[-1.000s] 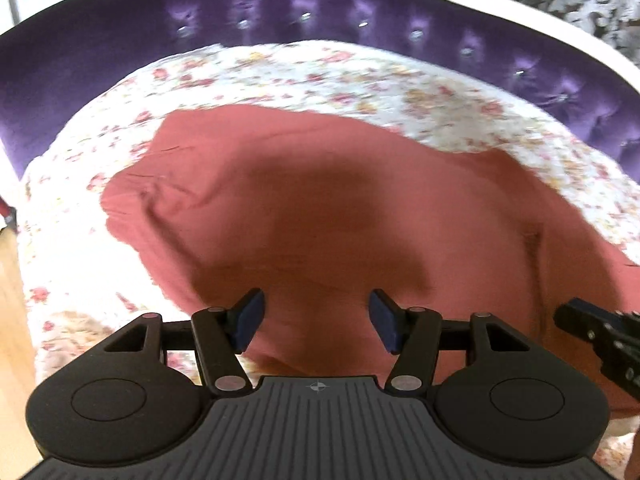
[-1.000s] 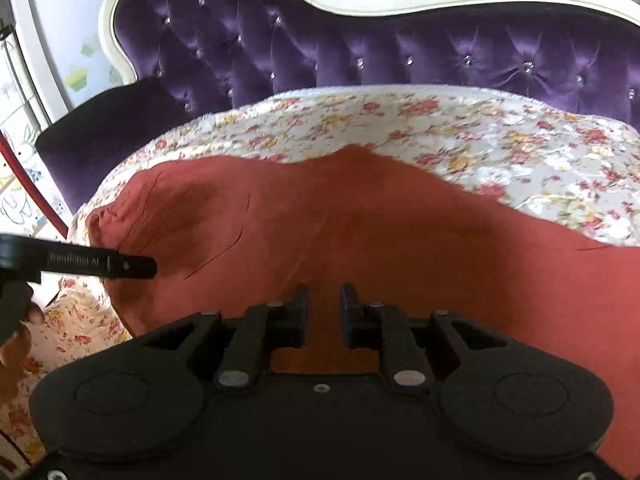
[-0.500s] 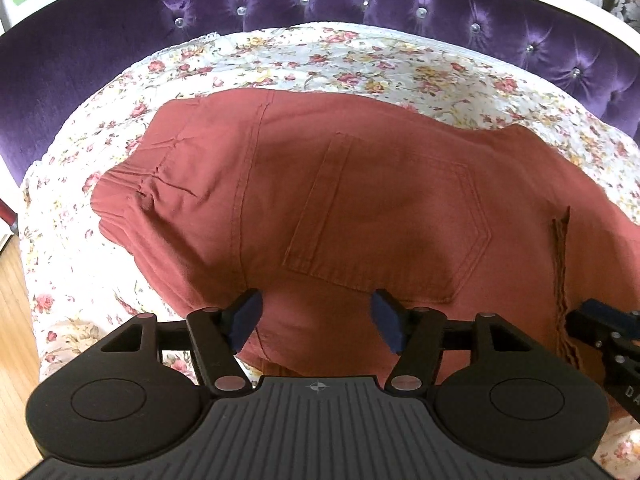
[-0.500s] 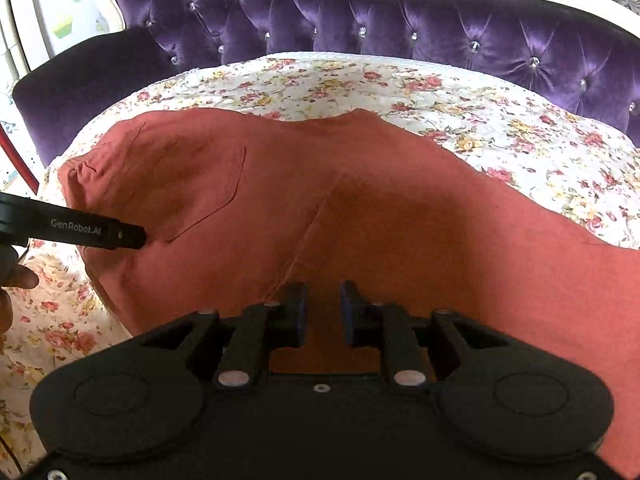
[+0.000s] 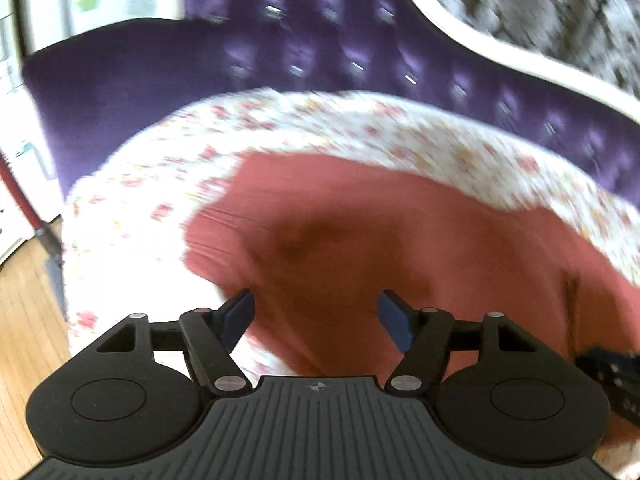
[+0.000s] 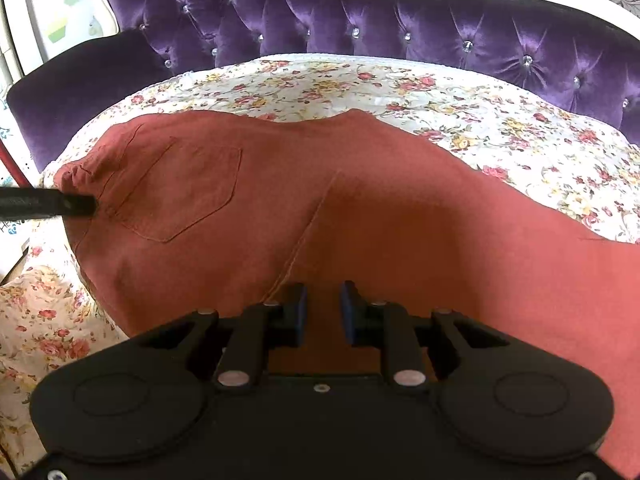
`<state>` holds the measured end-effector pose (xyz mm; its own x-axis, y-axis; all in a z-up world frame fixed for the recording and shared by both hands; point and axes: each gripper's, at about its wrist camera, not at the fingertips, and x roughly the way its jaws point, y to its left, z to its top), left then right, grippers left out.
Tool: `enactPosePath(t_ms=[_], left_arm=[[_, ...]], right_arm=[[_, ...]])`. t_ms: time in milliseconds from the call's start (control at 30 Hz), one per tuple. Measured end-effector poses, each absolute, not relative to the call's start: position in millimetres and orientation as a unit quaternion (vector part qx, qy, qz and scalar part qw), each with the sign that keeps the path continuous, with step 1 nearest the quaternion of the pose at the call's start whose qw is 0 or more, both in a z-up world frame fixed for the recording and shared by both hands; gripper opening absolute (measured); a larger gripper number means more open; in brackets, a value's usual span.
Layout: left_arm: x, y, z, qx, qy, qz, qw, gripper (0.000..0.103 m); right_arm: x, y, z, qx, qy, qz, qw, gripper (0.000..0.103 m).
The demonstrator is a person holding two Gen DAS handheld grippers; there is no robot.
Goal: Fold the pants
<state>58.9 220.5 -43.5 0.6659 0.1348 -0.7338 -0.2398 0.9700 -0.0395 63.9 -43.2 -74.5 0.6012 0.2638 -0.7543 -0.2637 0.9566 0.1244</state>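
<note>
So the pants are spread flat on the floral sheet, rust-red, waistband end out at 9 o'clock in the right wrist view and the leg running off past 3 o'clock. A back pocket faces up at about 10 o'clock.

The left gripper has its jaws spreading apart right now, blue pads wide, with nothing pinched between them, just pants fabric lying below. That whole view is smeared with blur. In the right wrist view one of its fingers pokes in from 9 o'clock, tip right at the gathered waistband.

The right gripper is at 6 o'clock over the pants, jaws narrow with a gap between the pads. Can't tell if it's pinching any cloth there.

The purple tufted sofa back runs across 12 o'clock, white trim on top. Wood floor shows at 9 o'clock in the left view.
</note>
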Motion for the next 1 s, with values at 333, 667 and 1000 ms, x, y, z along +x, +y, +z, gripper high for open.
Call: enactPosePath(t_ms=[333, 667, 1000], left_arm=[[66, 295, -55, -0.161, 0.416, 0.124, 0.886, 0.07], [94, 282, -75, -0.133, 0.446, 0.105, 0.879, 0.07], [108, 283, -75, -0.12, 0.423, 0.105, 0.892, 0.037]], right_arm=[[66, -45, -74, 0.011, 0.426, 0.146, 0.893, 0.03], [66, -48, -75, 0.02, 0.427, 0.152, 0.891, 0.03], [66, -51, -76, 0.029, 0.425, 0.157, 0.891, 0.03]])
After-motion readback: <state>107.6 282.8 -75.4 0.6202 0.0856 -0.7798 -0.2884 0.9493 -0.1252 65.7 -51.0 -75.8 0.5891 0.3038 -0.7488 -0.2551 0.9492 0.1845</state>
